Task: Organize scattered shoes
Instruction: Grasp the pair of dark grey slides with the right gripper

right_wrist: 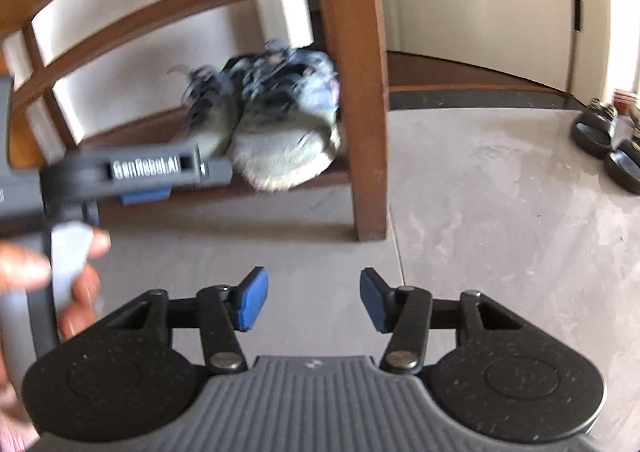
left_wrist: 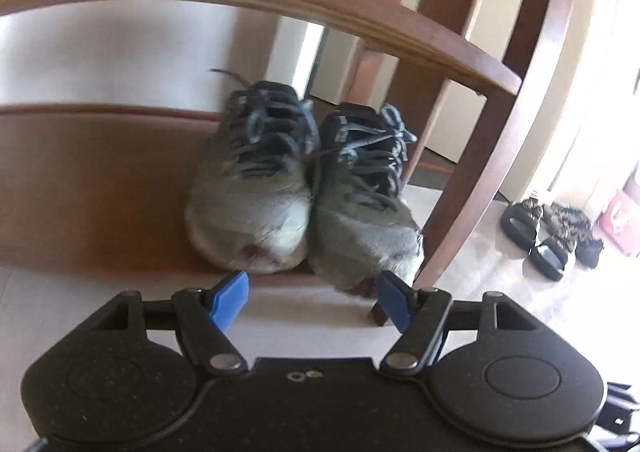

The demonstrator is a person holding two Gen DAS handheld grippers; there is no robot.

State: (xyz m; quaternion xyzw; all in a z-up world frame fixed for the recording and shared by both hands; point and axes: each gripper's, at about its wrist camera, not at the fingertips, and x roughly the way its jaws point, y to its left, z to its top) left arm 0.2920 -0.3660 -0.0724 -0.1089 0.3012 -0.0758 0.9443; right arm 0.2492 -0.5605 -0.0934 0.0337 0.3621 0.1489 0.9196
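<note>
Two grey sneakers (left_wrist: pixel 304 188) sit side by side, touching, on the low shelf of a wooden rack (left_wrist: pixel 472 156), just inside its front leg; long axes run front-to-back, toes pointing out toward the cams, heels to the wall. Left gripper (left_wrist: pixel 312 298) is spread w/ nothing between its pads, just in front of the toes. Right gripper (right_wrist: pixel 312 302) is also spread & empty, over the floor (right_wrist: pixel 500 212) further out from the rack. Black sandals (left_wrist: pixel 538 236) lie on the floor well apart from the rack.
</note>
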